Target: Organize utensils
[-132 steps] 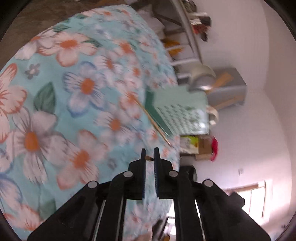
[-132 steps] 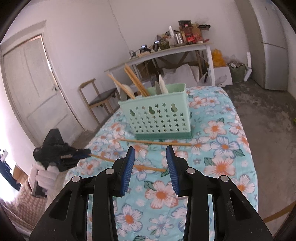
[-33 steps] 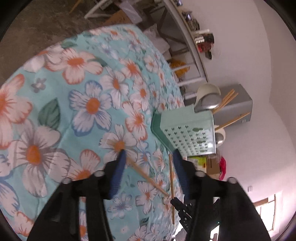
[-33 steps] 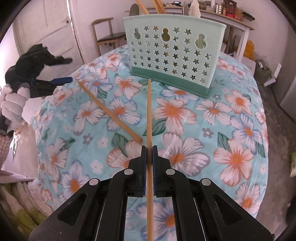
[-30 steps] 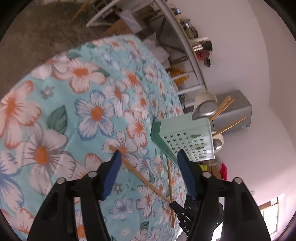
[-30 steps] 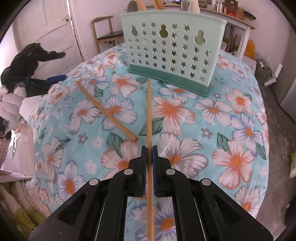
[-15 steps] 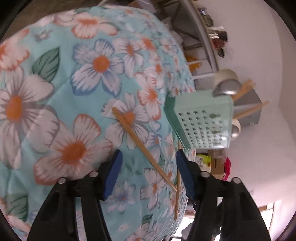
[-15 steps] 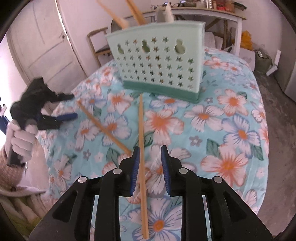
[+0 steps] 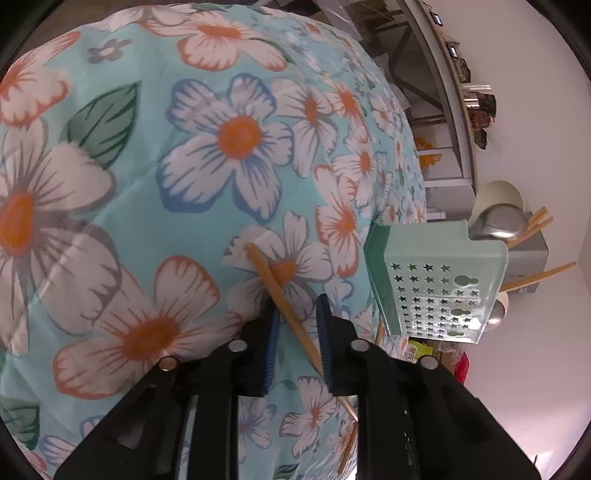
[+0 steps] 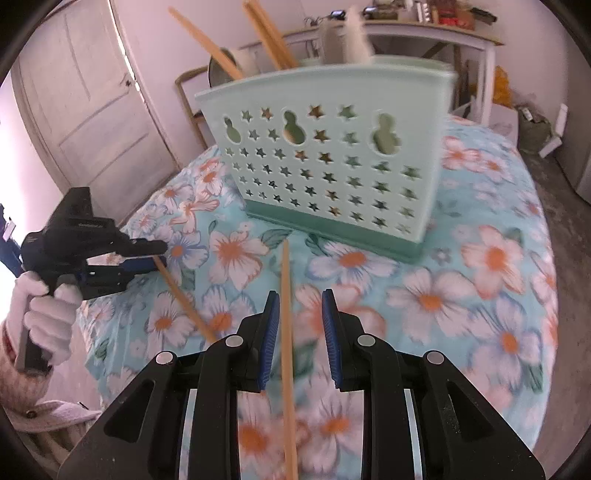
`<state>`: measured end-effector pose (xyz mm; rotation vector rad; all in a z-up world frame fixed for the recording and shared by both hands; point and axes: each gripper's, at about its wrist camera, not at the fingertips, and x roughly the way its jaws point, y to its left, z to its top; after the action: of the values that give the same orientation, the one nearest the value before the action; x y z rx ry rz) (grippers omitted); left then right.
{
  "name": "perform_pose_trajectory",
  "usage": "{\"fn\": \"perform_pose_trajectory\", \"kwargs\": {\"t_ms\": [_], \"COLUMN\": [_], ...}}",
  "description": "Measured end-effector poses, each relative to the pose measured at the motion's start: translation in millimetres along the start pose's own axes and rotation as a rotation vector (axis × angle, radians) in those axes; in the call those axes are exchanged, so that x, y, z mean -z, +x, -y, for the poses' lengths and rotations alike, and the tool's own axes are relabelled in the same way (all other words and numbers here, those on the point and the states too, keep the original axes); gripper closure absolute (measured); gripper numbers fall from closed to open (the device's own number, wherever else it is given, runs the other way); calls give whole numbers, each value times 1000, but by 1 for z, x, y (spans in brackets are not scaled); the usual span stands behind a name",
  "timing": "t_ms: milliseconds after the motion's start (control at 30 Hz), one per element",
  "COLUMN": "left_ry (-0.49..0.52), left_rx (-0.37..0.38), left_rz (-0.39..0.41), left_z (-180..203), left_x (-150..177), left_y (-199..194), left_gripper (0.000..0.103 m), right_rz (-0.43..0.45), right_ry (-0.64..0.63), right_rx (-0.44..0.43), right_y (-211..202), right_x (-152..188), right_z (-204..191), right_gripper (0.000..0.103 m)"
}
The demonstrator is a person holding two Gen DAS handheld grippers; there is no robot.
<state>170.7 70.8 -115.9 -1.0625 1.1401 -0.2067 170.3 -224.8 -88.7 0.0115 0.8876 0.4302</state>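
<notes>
Right wrist view: a desk draped in a turquoise cloth (image 10: 461, 302) printed with white, orange-centred flowers and green leaves. Behind it stand a pale panelled door (image 10: 85, 110), a wooden chair (image 10: 188, 96) and a long shelf table (image 10: 424, 33) crowded with small clutter; the floor is bare grey concrete.

One mint plastic caddy (image 10: 332, 155) sits upright on the cloth, its wall pierced with star holes and three gourd-shaped slots, on a darker green base. About three wooden chopsticks, a steel ladle and a white spoon poke out of its top.

Two thin, straight wooden chopsticks lie loose on the cloth in front of it. One chopstick (image 10: 286, 332) runs between the right tongs (image 10: 297, 321), whose ribbed blue pads stand spread with gaps either side, not pressing it. The second chopstick (image 9: 280, 295) lies slanted to the left; the left tongs (image 9: 295, 325), held in a white-gloved hand (image 10: 40, 314), are closing around it, and the stick crosses the narrow gap at an angle, touching or nearly touching the pads. Whether they pinch it yet, I cannot tell.
</notes>
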Motion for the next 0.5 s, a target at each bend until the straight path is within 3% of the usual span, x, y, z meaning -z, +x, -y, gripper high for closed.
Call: {"fn": "perform_pose_trajectory", "kwargs": {"t_ms": [367, 433, 500], "left_ry": [2, 2, 2], "left_rx": [-16, -16, -16], "left_rz": [20, 19, 17], "left_z": [-2, -1, -1], "left_x": [4, 4, 4], "left_y": [0, 0, 1], "left_gripper": [92, 92, 92], "right_rz": [-119, -119, -121], "right_ry": [-61, -62, -58], "right_rx": [6, 11, 10], "right_y": [56, 57, 56], "right_x": [-18, -18, -18], "right_z": [-12, -12, -12], "right_gripper": [81, 93, 98]}}
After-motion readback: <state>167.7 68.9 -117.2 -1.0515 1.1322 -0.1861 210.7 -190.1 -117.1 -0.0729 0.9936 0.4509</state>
